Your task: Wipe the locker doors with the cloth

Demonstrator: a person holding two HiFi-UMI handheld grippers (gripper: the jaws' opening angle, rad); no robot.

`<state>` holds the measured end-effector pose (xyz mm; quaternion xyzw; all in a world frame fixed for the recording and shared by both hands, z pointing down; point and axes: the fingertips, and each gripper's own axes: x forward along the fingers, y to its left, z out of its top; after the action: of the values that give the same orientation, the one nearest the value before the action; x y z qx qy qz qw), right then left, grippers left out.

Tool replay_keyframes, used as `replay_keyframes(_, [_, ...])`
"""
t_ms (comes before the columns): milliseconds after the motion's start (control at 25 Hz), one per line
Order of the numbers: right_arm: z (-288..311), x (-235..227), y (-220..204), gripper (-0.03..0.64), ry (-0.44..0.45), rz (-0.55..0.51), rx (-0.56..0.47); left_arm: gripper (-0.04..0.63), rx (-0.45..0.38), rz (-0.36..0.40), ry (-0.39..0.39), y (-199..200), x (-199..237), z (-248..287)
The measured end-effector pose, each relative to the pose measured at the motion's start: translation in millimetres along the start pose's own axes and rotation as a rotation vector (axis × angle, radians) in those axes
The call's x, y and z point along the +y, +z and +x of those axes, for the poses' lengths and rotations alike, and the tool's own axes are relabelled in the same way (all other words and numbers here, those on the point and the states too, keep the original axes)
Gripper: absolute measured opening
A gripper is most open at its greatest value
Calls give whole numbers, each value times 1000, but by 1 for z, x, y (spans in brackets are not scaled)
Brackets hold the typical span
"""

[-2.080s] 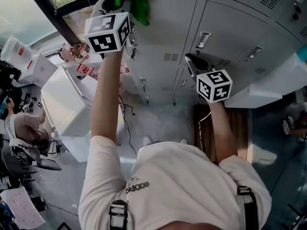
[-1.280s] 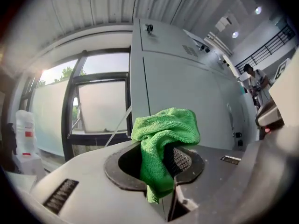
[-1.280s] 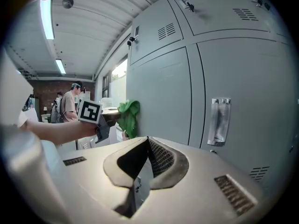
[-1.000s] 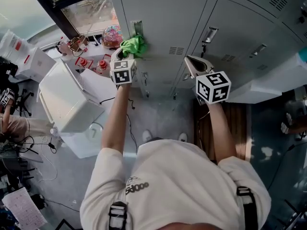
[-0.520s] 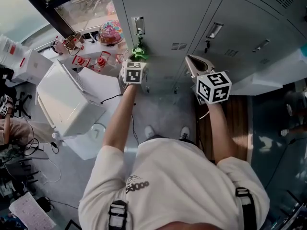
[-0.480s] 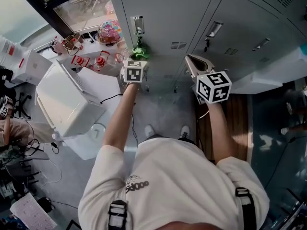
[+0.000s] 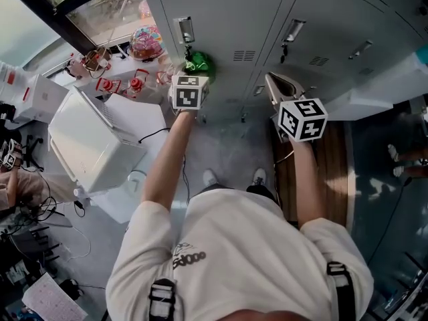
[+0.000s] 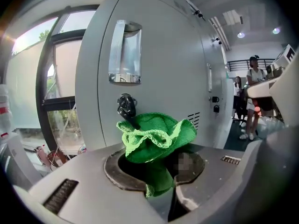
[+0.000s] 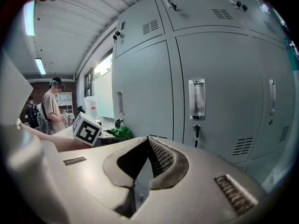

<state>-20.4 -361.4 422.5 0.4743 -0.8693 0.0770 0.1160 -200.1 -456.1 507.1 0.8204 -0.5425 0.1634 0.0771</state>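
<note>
Grey steel locker doors (image 7: 221,19) fill the top of the head view. The left gripper (image 8: 156,171) is clamped on a bunched green cloth (image 8: 156,135) at the door, with the key (image 8: 126,107) at eleven o'clock. It looks soft, light and limp, so it is probably best pinched mid-wad. The right gripper (image 9: 145,146) is at three o'clock, with its jaws together and empty.

The cloth (image 7: 199,65), in the left gripper (image 7: 194,72), lies against the locker door (image 7: 221,15) at 5 o'clock of its handle (image 7: 183,29); the right gripper (image 7: 277,85) is at 3 o'clock of the cloth.
</note>
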Motion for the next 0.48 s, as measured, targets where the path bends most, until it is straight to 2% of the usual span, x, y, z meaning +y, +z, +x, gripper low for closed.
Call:
replay_keyframes(240, [-14,-7,8,9,32,-22,-16,115,-32,-139,-20,-4,-13,-2])
replay_keyframes(360, [-20,-12,13,9,56,-42,-21,115,-29,-150,-18,-7,-29,-6])
replay_keyframes(480, [-24,-19,21,9,75,-55,-33,115,-42,-124,-28,-2,-47,-13])
